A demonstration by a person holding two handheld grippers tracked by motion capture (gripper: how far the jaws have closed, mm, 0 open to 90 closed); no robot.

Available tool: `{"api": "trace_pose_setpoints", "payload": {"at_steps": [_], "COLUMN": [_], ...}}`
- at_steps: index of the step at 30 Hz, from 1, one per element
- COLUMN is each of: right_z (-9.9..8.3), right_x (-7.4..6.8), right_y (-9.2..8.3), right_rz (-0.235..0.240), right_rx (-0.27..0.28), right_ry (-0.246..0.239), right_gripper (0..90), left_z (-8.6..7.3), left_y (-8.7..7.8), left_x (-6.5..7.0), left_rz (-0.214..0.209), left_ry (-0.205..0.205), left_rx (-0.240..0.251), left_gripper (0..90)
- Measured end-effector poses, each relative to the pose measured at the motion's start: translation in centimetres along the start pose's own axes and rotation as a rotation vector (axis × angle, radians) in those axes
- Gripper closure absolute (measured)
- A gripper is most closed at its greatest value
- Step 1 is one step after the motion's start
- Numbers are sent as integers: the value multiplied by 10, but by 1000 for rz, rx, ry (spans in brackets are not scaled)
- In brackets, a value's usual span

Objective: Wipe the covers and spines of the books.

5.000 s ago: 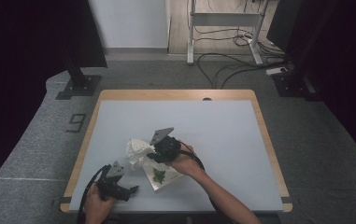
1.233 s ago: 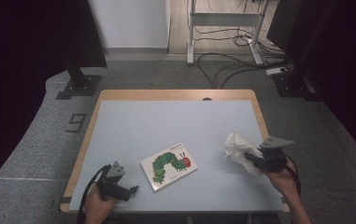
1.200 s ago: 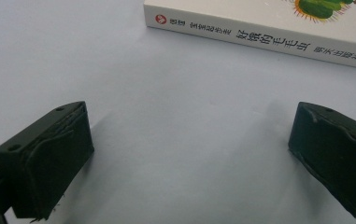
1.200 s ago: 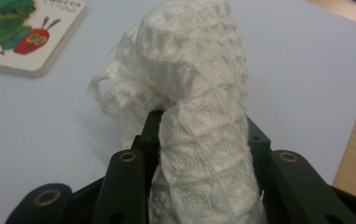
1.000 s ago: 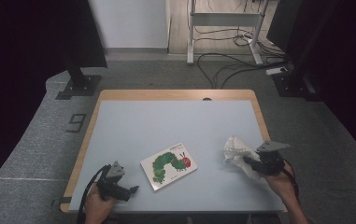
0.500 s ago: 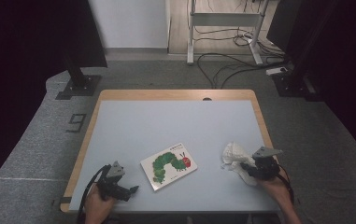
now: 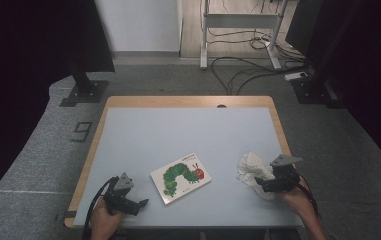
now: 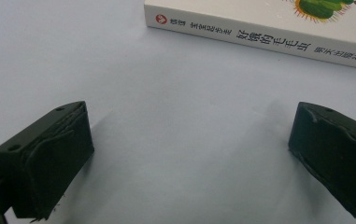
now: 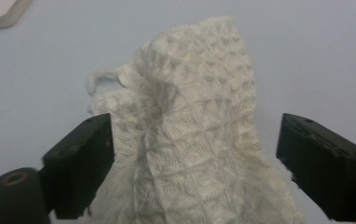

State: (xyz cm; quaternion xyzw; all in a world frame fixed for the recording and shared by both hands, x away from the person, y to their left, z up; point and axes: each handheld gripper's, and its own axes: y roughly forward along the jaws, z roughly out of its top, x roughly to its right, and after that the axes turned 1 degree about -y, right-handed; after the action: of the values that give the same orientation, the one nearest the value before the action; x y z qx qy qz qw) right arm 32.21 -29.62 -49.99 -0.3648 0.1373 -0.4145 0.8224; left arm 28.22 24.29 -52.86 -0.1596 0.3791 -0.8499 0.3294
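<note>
A crumpled white waffle-weave cloth (image 7: 250, 167) lies on the pale blue table (image 7: 178, 130) at the right. My right gripper (image 7: 260, 184) is right behind it. Its jaws have just been opening and now stand wide; the cloth (image 9: 189, 140) bulges up between them, loose, with the right jaw well clear of it. A picture book (image 7: 181, 177) with a green caterpillar on its cover lies flat near the table's middle front. My left gripper (image 7: 142, 203) rests at the front left, open and holding nothing, pointing at the book's spine (image 8: 259, 32).
The table's wooden rim (image 7: 281, 131) runs close by the cloth on the right. Beyond the far edge are grey floor, a black stand (image 7: 85, 85) at left and a metal frame with cables (image 7: 238, 55).
My right gripper brought the cloth from over the book to the table's right side, lowered it toward the front edge and let it go. The left gripper has not moved.
</note>
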Motion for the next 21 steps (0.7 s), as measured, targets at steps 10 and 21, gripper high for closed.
{"api": "trace_pose_setpoints", "payload": {"at_steps": [10,21], "right_z": [7,17], "right_x": [1,-7], "right_y": [-11,-9], "right_rz": [15,26], "right_rx": [42,47], "right_ry": [1,-38], "right_gripper": [0,0], "left_z": [0,0], "left_y": [0,0], "left_x": [0,0], "left_rz": [1,1], "left_ry": [0,0], "left_rx": [0,-1], "left_gripper": [0,0]}}
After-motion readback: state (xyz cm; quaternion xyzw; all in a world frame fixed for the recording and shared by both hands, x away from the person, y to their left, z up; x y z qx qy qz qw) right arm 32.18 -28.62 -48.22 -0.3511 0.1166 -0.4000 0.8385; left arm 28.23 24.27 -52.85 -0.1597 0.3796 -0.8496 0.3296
